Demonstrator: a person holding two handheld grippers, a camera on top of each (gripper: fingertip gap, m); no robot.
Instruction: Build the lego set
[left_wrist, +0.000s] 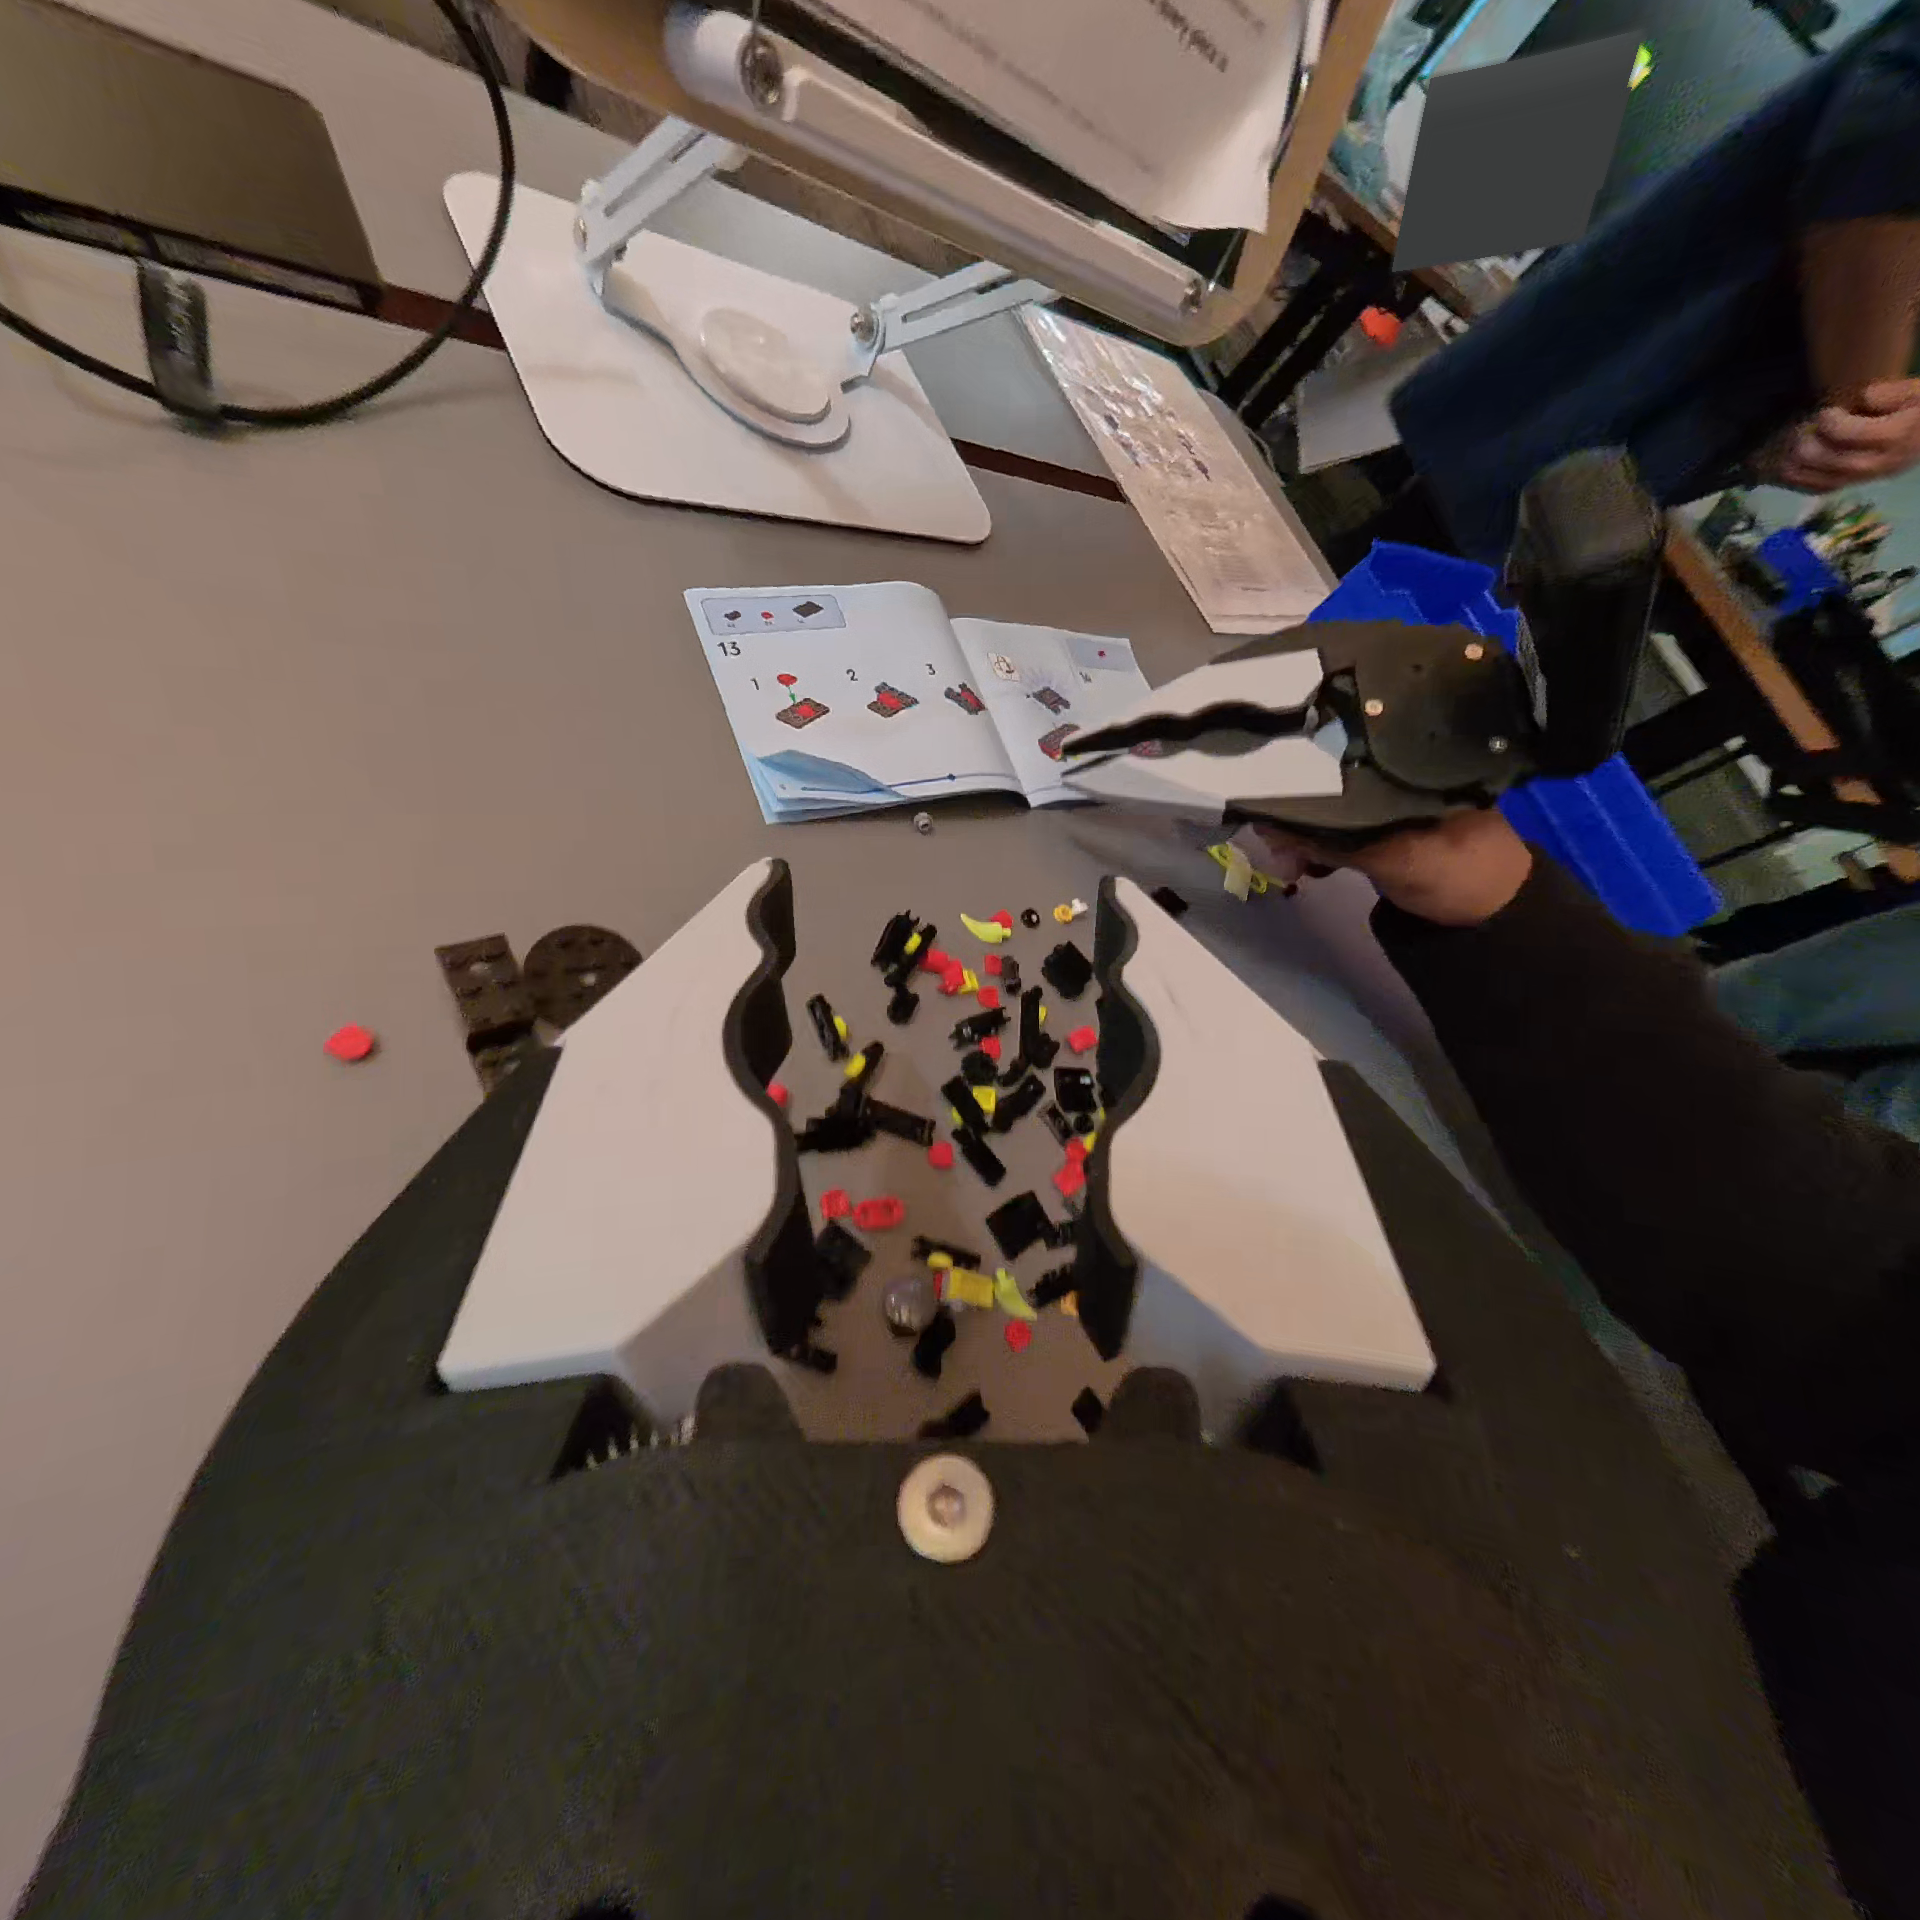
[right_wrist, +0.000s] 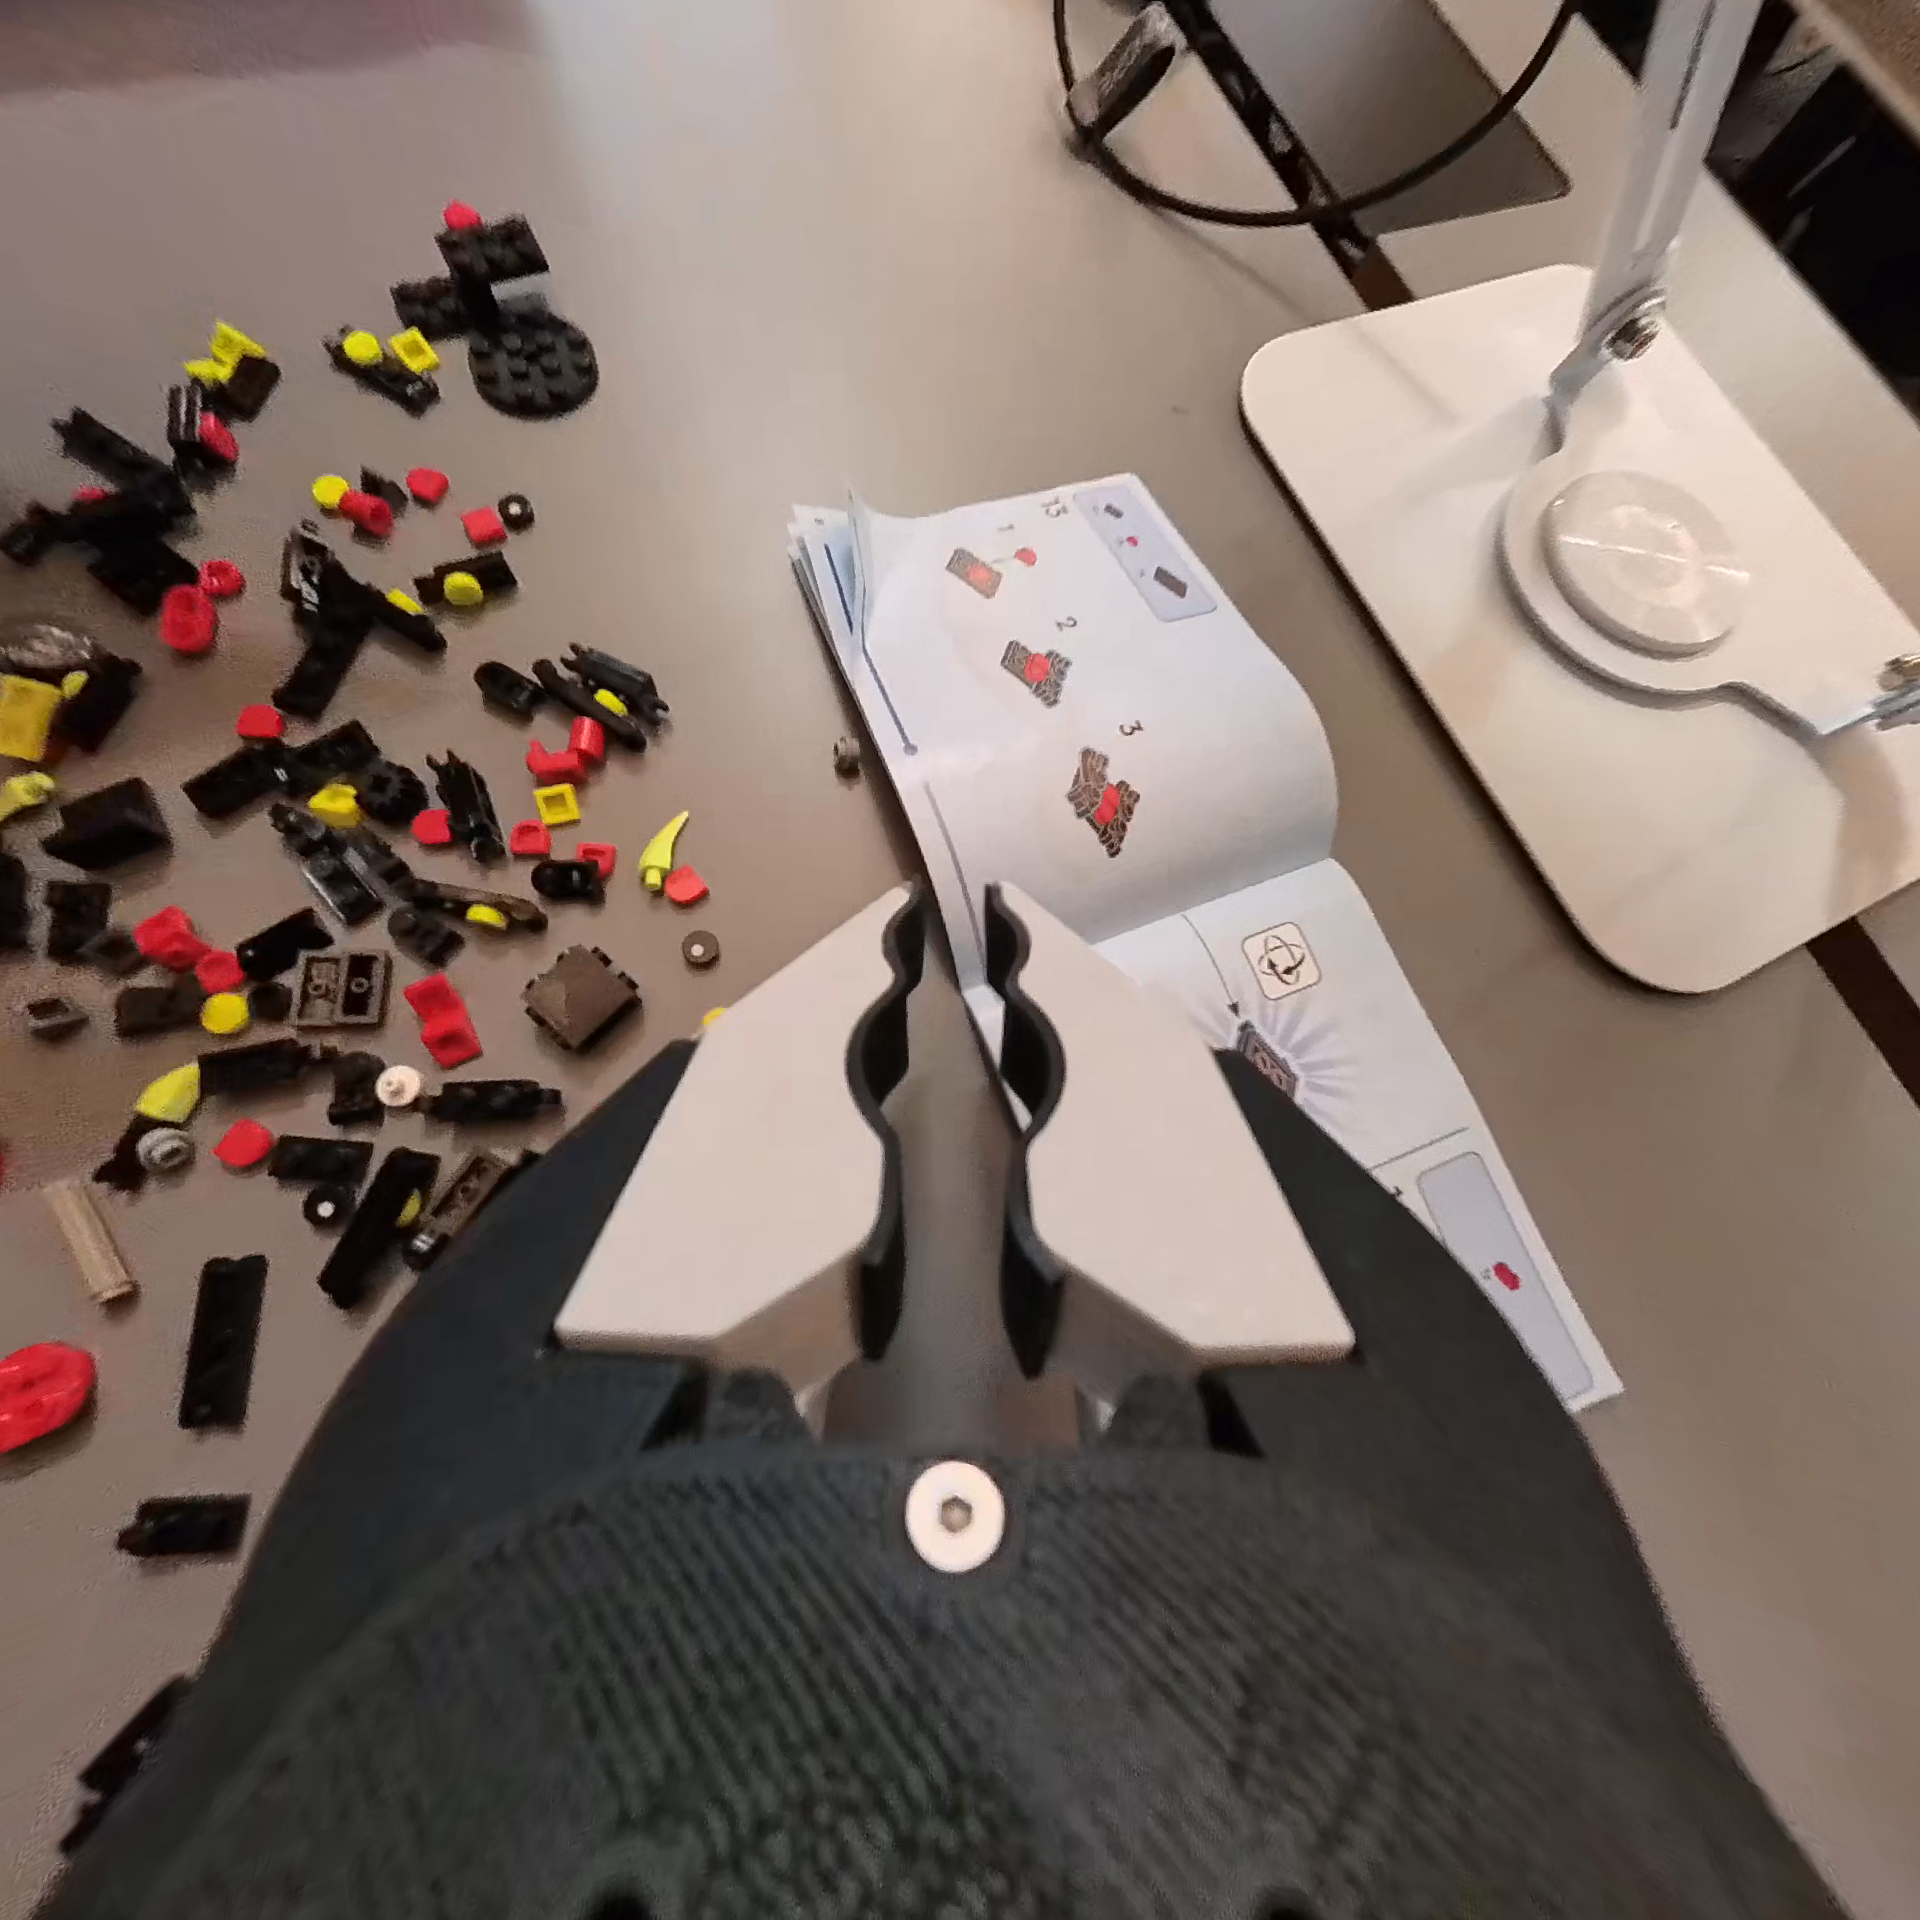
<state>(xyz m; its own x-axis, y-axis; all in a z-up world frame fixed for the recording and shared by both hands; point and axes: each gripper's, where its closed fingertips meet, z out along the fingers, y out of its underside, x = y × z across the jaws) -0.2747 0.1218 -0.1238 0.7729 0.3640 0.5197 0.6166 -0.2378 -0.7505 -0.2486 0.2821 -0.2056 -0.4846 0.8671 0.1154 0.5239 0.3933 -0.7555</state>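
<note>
My left gripper (left_wrist: 940, 878) is open wide and empty. It hangs low over a scattered pile of small black, red and yellow bricks (left_wrist: 966, 1049) on the grey table (left_wrist: 260, 727). Several bricks lie between its fingers, but no pad presses on them. My right gripper (right_wrist: 953, 894) has its jaws a narrow way apart with nothing pressed between the pads. It sits over the near edge of an open light-blue instruction booklet (right_wrist: 1091, 675). The left wrist view shows this gripper (left_wrist: 1070, 764) at the booklet's (left_wrist: 862, 707) right page. The brick pile (right_wrist: 343, 790) lies to its left.
A white stand base (left_wrist: 727, 416) with a tilted board stands behind the booklet. A black cable (left_wrist: 488, 260) loops at the far left. Black plates (left_wrist: 540, 977) and a red piece (left_wrist: 348, 1042) lie left of the pile. A blue bin (left_wrist: 1600, 831) and a person (left_wrist: 1662, 312) are at the right. The tips of one gripper are about 20 centimetres away from the tips of the other. The red piece (left_wrist: 348, 1042) is about 12 centimetres from my left fingertips. It is also in sight in the right wrist view (right_wrist: 460, 216).
</note>
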